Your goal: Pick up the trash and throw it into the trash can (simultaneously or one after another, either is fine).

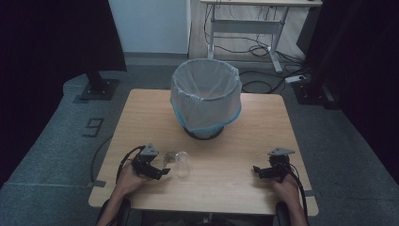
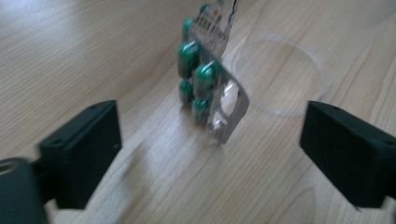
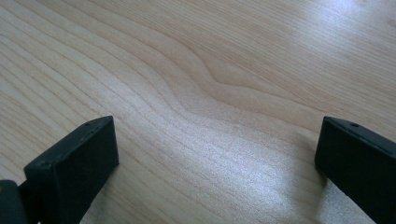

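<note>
Clear cup [image 1: 182,164] beside pill blister [image 2: 210,79], bin [image 1: 205,96] behind.

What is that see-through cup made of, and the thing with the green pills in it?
The cup looks like thin clear plastic: the wood grain shows straight through it and its rim is a fine pale ring. The pill strip looks like shiny silvery foil with clear plastic bubbles over green capsules; some bubbles look empty.

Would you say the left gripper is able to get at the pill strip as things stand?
Probably yes: the left gripper is open, and the pill strip lies just ahead with bare table between; only the clear cup beside it crowds one side.
</note>
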`<action>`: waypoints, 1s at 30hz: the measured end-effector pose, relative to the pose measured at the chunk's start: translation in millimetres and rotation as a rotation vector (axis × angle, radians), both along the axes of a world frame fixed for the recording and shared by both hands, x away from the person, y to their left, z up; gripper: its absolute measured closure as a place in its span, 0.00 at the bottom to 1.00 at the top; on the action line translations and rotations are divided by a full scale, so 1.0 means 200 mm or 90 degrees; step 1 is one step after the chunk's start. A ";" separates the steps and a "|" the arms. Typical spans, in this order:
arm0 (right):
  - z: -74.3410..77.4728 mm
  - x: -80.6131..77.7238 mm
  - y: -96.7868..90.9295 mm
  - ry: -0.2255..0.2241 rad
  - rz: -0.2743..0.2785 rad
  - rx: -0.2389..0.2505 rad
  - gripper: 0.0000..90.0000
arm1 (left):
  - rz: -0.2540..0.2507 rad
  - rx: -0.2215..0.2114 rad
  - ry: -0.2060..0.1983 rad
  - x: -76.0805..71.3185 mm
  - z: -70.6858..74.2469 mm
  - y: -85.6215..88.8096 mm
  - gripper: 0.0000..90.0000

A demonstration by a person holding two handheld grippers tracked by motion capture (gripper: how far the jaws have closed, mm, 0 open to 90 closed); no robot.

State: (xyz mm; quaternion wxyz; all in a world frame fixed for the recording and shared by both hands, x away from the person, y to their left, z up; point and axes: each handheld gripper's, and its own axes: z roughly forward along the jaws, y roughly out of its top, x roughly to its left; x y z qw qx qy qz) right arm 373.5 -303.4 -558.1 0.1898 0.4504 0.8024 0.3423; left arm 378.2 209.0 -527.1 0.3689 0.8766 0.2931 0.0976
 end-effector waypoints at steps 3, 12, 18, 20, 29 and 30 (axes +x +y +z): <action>0.00 0.00 0.00 0.000 0.000 0.000 0.00 | 0.005 0.000 -0.005 0.01 0.01 -0.01 0.17; 0.00 0.00 0.00 0.000 0.000 0.000 0.00 | 0.028 0.023 -0.025 0.04 0.01 -0.03 0.38; 0.00 0.00 0.00 0.000 0.000 0.000 0.00 | 0.042 0.023 -0.029 0.05 0.01 -0.02 0.52; 0.00 0.00 0.00 0.000 0.000 0.000 0.00 | 0.039 0.025 -0.023 0.06 0.01 -0.02 0.57; 0.00 0.00 0.00 0.000 0.000 -0.001 0.00 | 0.053 0.016 -0.007 0.07 0.02 0.00 0.83; 0.00 0.00 0.00 0.000 0.000 0.000 0.00 | 0.055 0.013 -0.007 0.07 0.02 0.00 0.87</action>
